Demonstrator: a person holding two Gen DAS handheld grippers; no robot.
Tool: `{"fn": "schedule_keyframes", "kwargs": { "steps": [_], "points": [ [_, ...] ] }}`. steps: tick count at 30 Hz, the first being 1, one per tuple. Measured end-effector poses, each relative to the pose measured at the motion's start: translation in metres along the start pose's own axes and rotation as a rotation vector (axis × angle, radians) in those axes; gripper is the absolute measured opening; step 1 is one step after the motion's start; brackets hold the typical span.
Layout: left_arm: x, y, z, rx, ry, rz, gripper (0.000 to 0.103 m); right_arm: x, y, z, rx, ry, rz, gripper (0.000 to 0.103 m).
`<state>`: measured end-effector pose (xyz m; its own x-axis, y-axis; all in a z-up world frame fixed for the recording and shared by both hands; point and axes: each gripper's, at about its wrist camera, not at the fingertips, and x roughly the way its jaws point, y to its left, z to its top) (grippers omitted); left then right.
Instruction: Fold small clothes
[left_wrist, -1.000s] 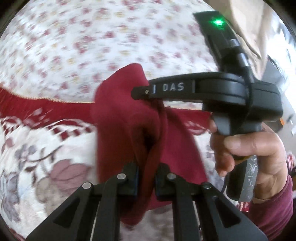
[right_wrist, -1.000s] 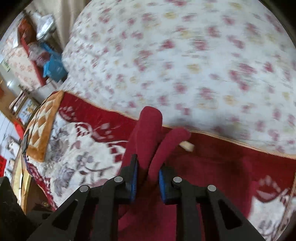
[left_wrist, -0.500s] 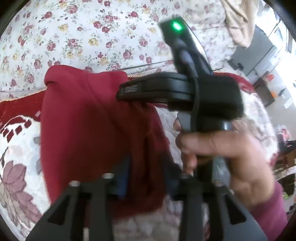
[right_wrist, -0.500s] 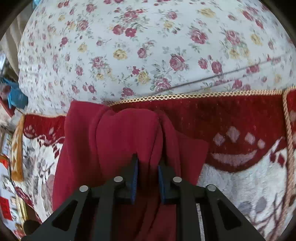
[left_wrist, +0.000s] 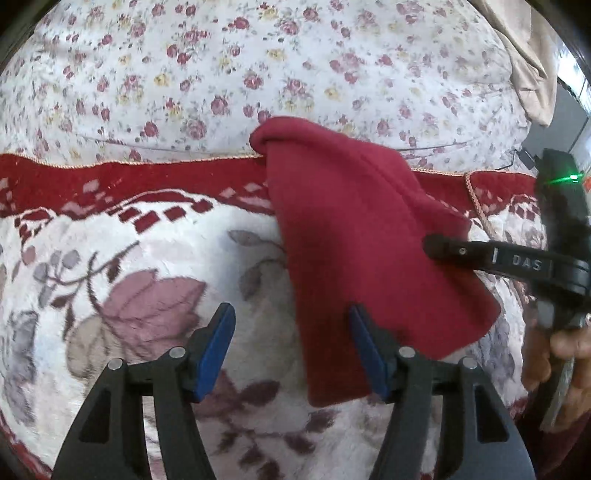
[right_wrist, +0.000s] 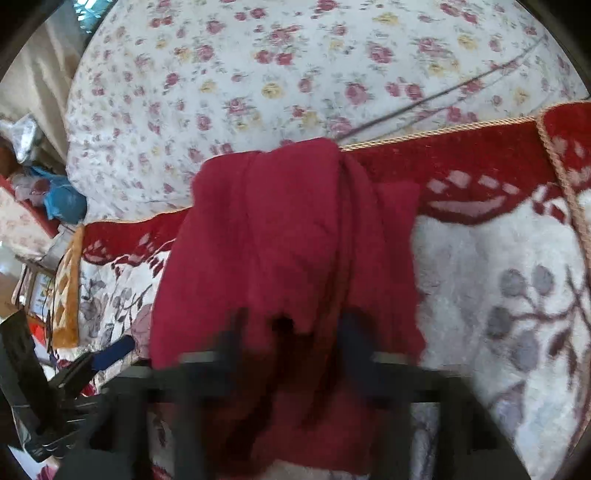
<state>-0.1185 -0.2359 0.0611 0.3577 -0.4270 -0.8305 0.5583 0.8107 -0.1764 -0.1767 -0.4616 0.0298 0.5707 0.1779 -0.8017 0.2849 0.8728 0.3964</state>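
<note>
Left wrist view: left hand-held gripper (left_wrist: 291, 347) opening, released, red garment (left_wrist: 362, 236) lying on blanket (left_wrist: 110, 266). Right wrist view: right hand-held gripper (right_wrist: 291, 332) blurred, closing, clenched on garment's folds.

Left wrist view: looks steeply down and forward along its own fingers (left_wrist: 221, 332), close over the patterned blanket (left_wrist: 147, 280), with the floral sheet (left_wrist: 258, 66) toward 12 o'clock. Right wrist view: likewise steeply down, nearer still, its lower field blurred. Shared field: the red garment (left_wrist: 354, 236), the blanket's red border and the sheet; each view catches the other gripper, at 3 o'clock (left_wrist: 436, 246) and 8 o'clock (right_wrist: 110, 352).
</note>
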Motion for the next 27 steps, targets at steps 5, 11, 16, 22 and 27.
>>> {"fn": "schedule_keyframes", "kwargs": {
  "steps": [5,11,16,22,27],
  "points": [
    [-0.007,-0.005,-0.006,0.022,-0.025,-0.016,0.064,-0.035,-0.005,-0.012,-0.061,-0.049,-0.055,0.019],
    [0.013,-0.011,-0.007,0.022,0.01,-0.008,0.066,-0.02,-0.02,-0.01,-0.016,-0.007,-0.098,0.032],
    [0.014,-0.008,-0.009,0.015,0.011,-0.01,0.069,-0.051,0.003,0.015,-0.026,-0.156,-0.167,0.056],
    [0.016,-0.006,-0.008,-0.003,0.015,-0.018,0.071,0.011,0.066,0.085,-0.179,-0.071,-0.058,0.081],
    [0.021,0.002,-0.009,-0.036,0.022,-0.03,0.077,0.097,0.095,0.13,-0.325,0.047,-0.197,0.08]
  ]
}}
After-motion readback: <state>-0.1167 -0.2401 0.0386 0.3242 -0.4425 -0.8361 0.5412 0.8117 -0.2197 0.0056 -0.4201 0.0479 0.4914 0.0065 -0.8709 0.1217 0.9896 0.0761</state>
